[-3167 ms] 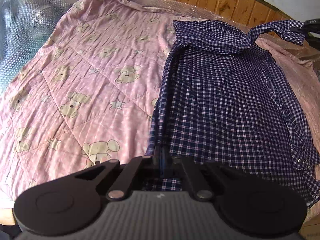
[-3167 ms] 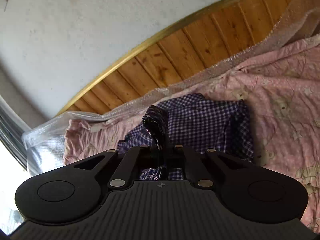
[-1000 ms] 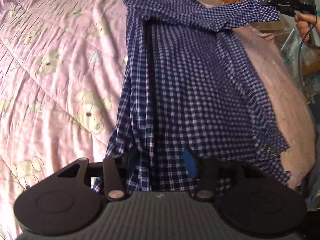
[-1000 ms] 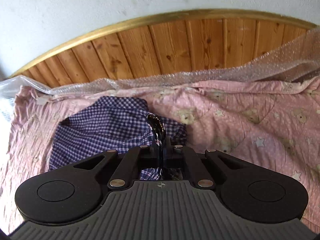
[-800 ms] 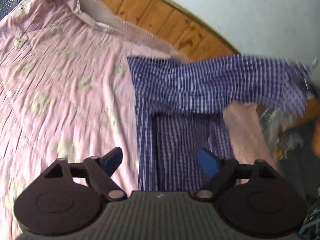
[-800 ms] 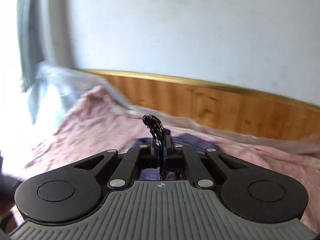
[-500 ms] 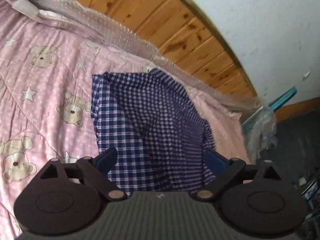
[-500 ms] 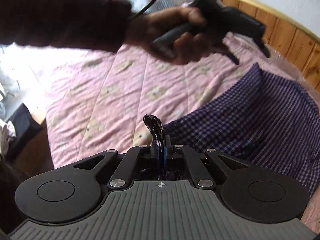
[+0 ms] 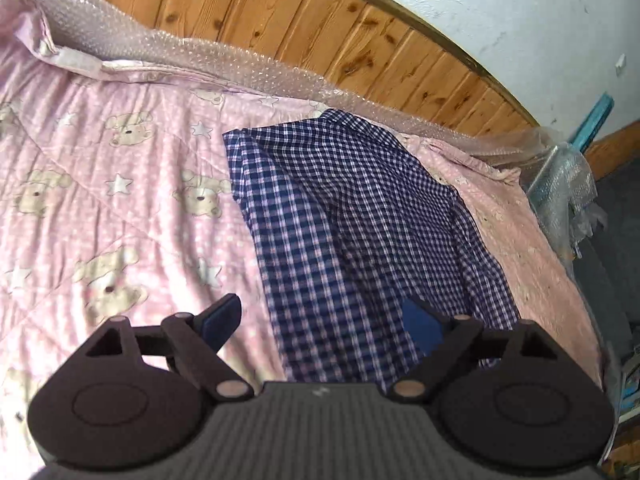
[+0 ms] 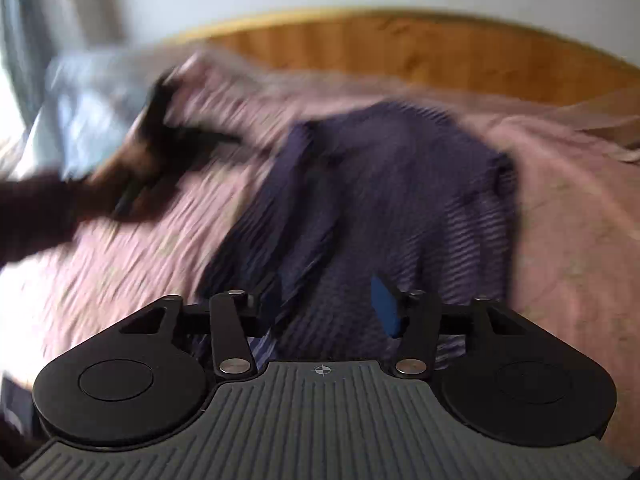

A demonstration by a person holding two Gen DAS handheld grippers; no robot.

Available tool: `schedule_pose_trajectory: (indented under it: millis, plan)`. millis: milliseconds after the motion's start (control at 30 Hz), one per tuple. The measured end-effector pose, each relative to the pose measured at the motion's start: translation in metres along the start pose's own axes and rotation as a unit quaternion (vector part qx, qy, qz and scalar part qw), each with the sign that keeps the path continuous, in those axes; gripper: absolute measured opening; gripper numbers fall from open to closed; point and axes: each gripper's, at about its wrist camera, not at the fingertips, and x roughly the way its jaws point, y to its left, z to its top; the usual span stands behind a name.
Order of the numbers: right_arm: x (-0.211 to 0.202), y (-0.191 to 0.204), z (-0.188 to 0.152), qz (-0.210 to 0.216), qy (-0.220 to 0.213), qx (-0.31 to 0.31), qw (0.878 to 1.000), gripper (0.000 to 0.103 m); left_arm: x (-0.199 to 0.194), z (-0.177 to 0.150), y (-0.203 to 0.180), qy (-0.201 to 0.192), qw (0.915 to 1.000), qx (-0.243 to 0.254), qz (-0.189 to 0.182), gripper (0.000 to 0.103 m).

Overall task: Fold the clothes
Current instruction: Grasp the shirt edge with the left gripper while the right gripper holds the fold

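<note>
Across the middle of the left wrist frame, the checked shirt [image 9: 360, 216] lies folded lengthwise on the pink quilt [image 9: 120, 200], its long axis running from lower centre towards the wooden headboard [image 9: 320, 28]. Left claw [image 9: 320, 322] and right claw [image 10: 326, 306] both gape wide, holding nothing

- left gripper [image 9: 320, 322]: matte black body, grey ribbed housing at the bottom, two round black discs either side
- black linkage arms with silver-pink rivet heads; blue pads [image 9: 420, 326] on the fingers
- right gripper [image 10: 324, 306]: same black build, grey ribbed housing with a small crosshair mark, silver rivets, one blue pad visible
- left hand [image 10: 132, 168] in the right wrist view: blurred, bare skin, dark sleeve
</note>
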Motion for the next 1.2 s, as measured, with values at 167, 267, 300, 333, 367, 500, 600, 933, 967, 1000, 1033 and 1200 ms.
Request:
schedule_pose_trajectory:
  millis: [167,267,300,333,367,500,600,933,967,1000,1033,1200]
  plan:
    - [-0.003,-0.098,-0.048,-0.026,0.031,0.087,0.995,0.074,-0.053,-0.110,-0.017,0.067,0.9959,-0.056,-0.019,0.093]
    - [0.016,-0.125,-0.132,-0.005,0.105,0.160,0.982,0.065,-0.073,-0.182,-0.041,0.092,0.9917,-0.090,-0.006,0.093]
    - [0.012,-0.126,-0.156,0.002,0.108,0.178,0.978,0.066,-0.076,-0.197,-0.048,0.094,0.9907,-0.098,0.004,0.093]
    - [0.007,-0.126,-0.178,0.011,0.109,0.193,0.975,0.066,-0.078,-0.212,-0.055,0.095,0.9897,-0.106,0.014,0.093]
    - [0.001,-0.124,-0.195,0.022,0.106,0.202,0.973,0.066,-0.082,-0.223,-0.063,0.088,0.9903,-0.105,0.025,0.093]
    - [-0.013,-0.111,-0.241,0.063,0.099,0.202,0.972,0.066,-0.096,-0.259,-0.094,0.060,0.9915,-0.095,0.066,0.096]
    - [-0.015,-0.093,-0.251,0.075,0.087,0.161,0.980,0.066,-0.095,-0.270,-0.112,0.049,0.9914,-0.075,0.095,0.095]
    - [-0.020,-0.061,-0.230,0.066,0.087,0.058,0.992,0.006,-0.107,-0.253,-0.108,0.066,0.9905,-0.097,0.071,0.010]
    - [-0.023,-0.066,-0.220,0.077,0.088,0.064,0.991,0.006,-0.111,-0.246,-0.106,0.071,0.9910,-0.100,0.053,0.008]
    - [-0.026,-0.071,-0.205,0.089,0.088,0.070,0.990,0.006,-0.115,-0.235,-0.104,0.072,0.9915,-0.102,0.036,0.008]
    - [-0.028,-0.075,-0.187,0.102,0.084,0.075,0.988,0.006,-0.118,-0.220,-0.100,0.067,0.9913,-0.112,0.013,0.008]
    - [-0.002,-0.109,-0.078,0.147,0.059,0.136,0.978,0.005,-0.112,-0.103,-0.070,0.006,0.9799,-0.179,-0.088,0.008]
